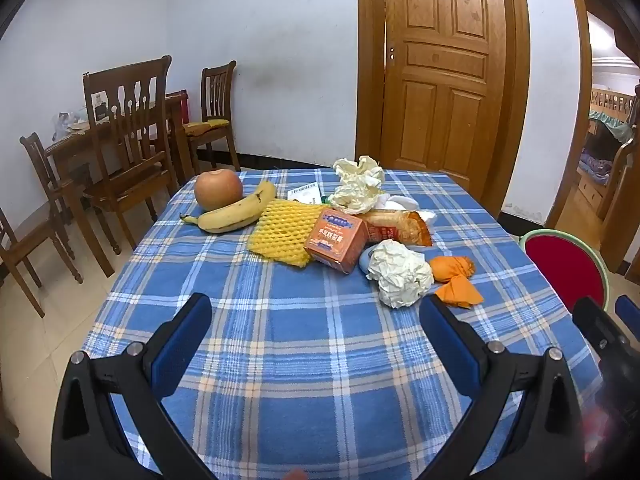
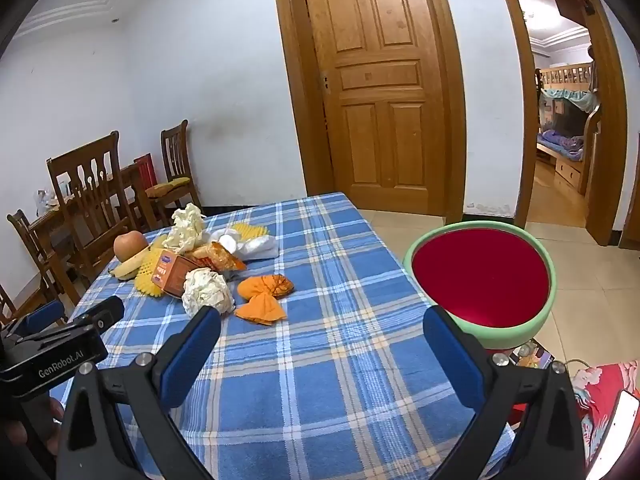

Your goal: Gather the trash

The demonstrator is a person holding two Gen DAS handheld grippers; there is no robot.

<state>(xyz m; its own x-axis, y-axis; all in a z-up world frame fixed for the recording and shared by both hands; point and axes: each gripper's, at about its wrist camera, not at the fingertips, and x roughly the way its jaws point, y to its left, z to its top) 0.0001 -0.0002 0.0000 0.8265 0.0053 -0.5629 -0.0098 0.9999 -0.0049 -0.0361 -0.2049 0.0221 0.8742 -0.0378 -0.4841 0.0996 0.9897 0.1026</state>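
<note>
"GenRobot.AI" readable on left gripper (image 2: 70, 350), lower left of frame. Both spread wide, empty: left gripper (image 1: 316, 344), right gripper (image 2: 322, 350). Trash pile (image 1: 360, 232) mid-desk (image 1: 280, 360); orange box (image 1: 336, 240) lettering perhaps Chinese. Open cloth below.

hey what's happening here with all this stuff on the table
A person holds two handheld grippers over a table with a blue plaid cloth, about to collect trash. Both the left gripper and right gripper are open and empty, touching nothing. Ahead lies a pile: crumpled paper, orange wrappers, a small orange box, yellow foam netting, plus an apple and banana. A red-and-green bin stands beside the table.
</note>
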